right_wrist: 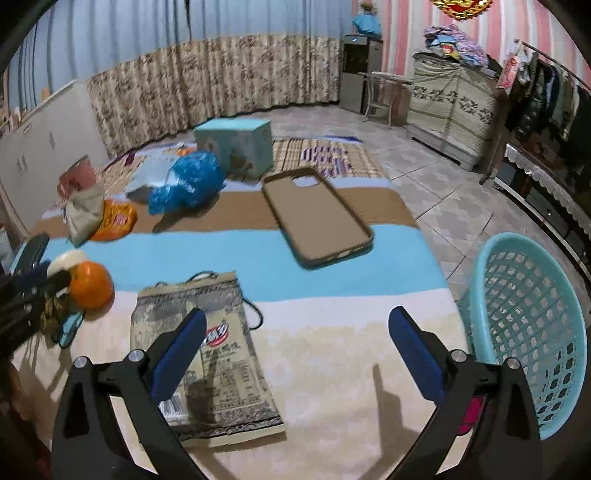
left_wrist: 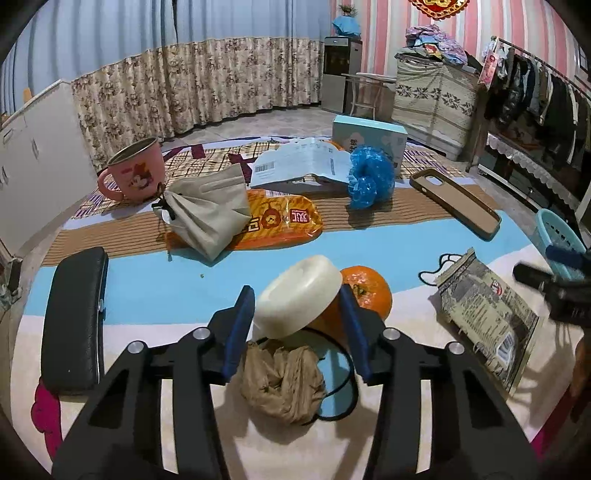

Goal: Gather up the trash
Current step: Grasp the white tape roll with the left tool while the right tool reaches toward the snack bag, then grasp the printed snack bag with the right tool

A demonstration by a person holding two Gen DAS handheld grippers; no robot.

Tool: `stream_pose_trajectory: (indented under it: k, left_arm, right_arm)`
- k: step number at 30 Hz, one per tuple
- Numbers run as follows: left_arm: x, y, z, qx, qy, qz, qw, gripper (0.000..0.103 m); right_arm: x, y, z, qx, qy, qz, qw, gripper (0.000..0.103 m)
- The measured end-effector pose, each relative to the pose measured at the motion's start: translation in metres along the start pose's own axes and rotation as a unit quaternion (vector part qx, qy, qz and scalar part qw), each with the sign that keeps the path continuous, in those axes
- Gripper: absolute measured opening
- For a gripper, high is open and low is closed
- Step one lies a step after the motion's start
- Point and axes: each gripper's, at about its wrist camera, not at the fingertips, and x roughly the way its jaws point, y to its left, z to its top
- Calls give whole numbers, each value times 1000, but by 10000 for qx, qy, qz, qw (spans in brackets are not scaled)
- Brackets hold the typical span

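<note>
Crumpled brown paper (left_wrist: 282,384) lies nearest the left gripper (left_wrist: 295,332), on a beige band of the striped blanket (left_wrist: 177,284) near its front edge, between blue pads that are apart and do not press on it. Just beyond the wad a white soap-like block (left_wrist: 299,295) leans on an orange (left_wrist: 369,291), and a thin black loop (left_wrist: 343,391) circles under them. Along the left edge lies a black case (left_wrist: 74,321); farther back are a grey pouch (left_wrist: 210,210) on an orange wrapper (left_wrist: 280,221), a pink cup (left_wrist: 135,171), a blue bag (left_wrist: 369,177), a phone case (left_wrist: 456,203) and a teal box (left_wrist: 369,134). Over the printed packet (right_wrist: 207,354) near the front right, the right gripper (right_wrist: 295,350) hangs with jaws wide apart and nothing between them. Off the right edge stands a teal basket (right_wrist: 528,317) on a tiled floor (right_wrist: 443,206). Floral curtains (left_wrist: 192,81) and pink striped walls (left_wrist: 388,22) close the room; clothes (left_wrist: 535,88) hang at right.
</note>
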Motion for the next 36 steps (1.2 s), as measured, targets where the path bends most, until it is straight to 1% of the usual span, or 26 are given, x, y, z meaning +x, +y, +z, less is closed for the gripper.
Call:
stream_pose_trajectory:
  k: [4, 8, 10, 12, 13, 14, 16, 18, 19, 20, 21, 23, 25, 26, 28, 32, 36]
  left_arm:
    - [0, -1, 3, -37, -28, 3, 10000, 42]
    - [-1, -1, 4, -26, -75, -5, 10000, 32]
    - [-1, -1, 3, 8, -96, 47, 9999, 30]
    - [0, 0, 2, 36, -99, 137, 9998, 25]
    - [0, 1, 2, 37, -102, 177, 9998, 24]
    - [0, 1, 2, 24, -105, 183, 9998, 22]
    - [0, 3, 3, -16, -107, 169, 9998, 21]
    - [0, 4, 3, -2, -121, 208, 9997, 19]
    - [1, 4, 3, 22, -131, 240, 9996, 18]
    - [1, 3, 3, 46, -143, 276, 9995, 17]
    - [0, 3, 3, 70, -167, 330, 9993, 17]
    - [0, 3, 3, 88, -202, 357, 9991, 16]
    - [-1, 3, 3, 109, -233, 388, 9989, 16]
    - [-1, 3, 3, 117, -241, 411, 9988, 15]
    - [-1, 3, 3, 125, -254, 470, 9985, 15]
    - [-2, 6, 4, 123, -301, 586, 9978, 15]
    - [-4, 10, 5, 85, -356, 712, 9968, 15]
  right_arm:
    - [3, 7, -3, -137, 113, 88, 9998, 97]
    - [7, 12, -7, -159, 301, 252, 9991, 96]
    - [11, 13, -10, -170, 428, 325, 9984, 95]
    - [16, 15, -13, -189, 570, 428, 9973, 86]
    - [18, 15, -14, -173, 619, 479, 9968, 79]
    - [20, 16, -15, -148, 657, 522, 9964, 77]
    - [22, 18, -14, -161, 664, 512, 9964, 77]
    - [23, 19, -14, -165, 663, 571, 9960, 72]
    - [23, 20, -14, -170, 652, 582, 9960, 65]
    - [22, 20, -14, -187, 633, 578, 9961, 55]
    - [21, 21, -13, -209, 613, 598, 9961, 50]
    - [21, 21, -11, -193, 599, 660, 9958, 30]
    - [21, 19, -11, -184, 601, 653, 9959, 21]
    - [20, 19, -10, -199, 583, 625, 9961, 16]
    - [19, 17, -8, -153, 537, 645, 9964, 8]
    - [16, 14, -5, -115, 412, 700, 9966, 5]
    - [3, 7, 2, -30, 62, 558, 9984, 5]
